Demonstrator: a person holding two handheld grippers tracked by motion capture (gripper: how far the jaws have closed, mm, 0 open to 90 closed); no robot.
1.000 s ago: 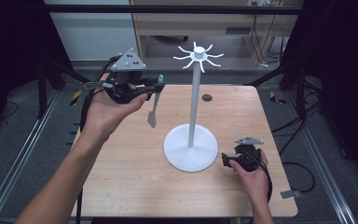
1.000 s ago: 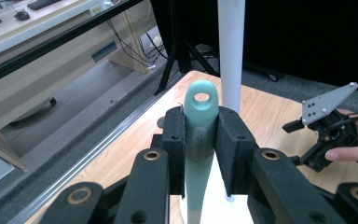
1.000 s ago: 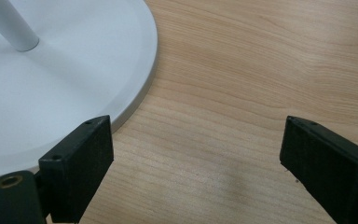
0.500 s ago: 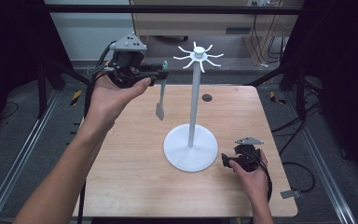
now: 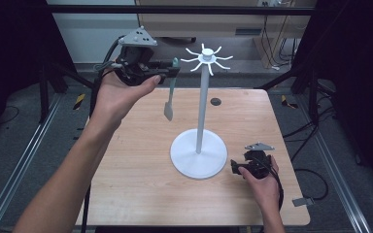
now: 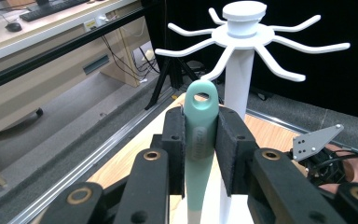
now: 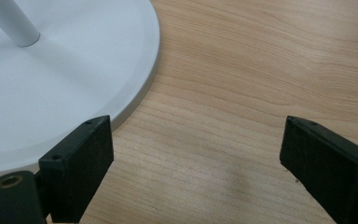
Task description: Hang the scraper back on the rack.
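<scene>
A white stand point(image 5: 201, 111) with a round base and a crown of hooks point(image 5: 207, 58) rises from the middle of the wooden table point(image 5: 136, 165). My left gripper point(image 5: 174, 67) is raised to hook height just left of the crown, shut on a teal-handled utensil point(image 5: 171, 92) that hangs down with its grey blade lowest. In the left gripper view the pads pinch the teal handle point(image 6: 200, 135) below its hanging hole, with the hooks point(image 6: 242, 42) close behind. My right gripper point(image 5: 234, 167) rests low on the table by the base, open over bare wood point(image 7: 200, 154).
The stand's round base point(image 7: 51, 84) lies just left of the right gripper's jaws. A small dark hole point(image 5: 215, 102) marks the table's far side. Metal rails and black frame posts flank the table; a bench with cables stands behind.
My left hand has lifted the utensil and carried it right, closer to the hook crown. The right hand has stayed still.
</scene>
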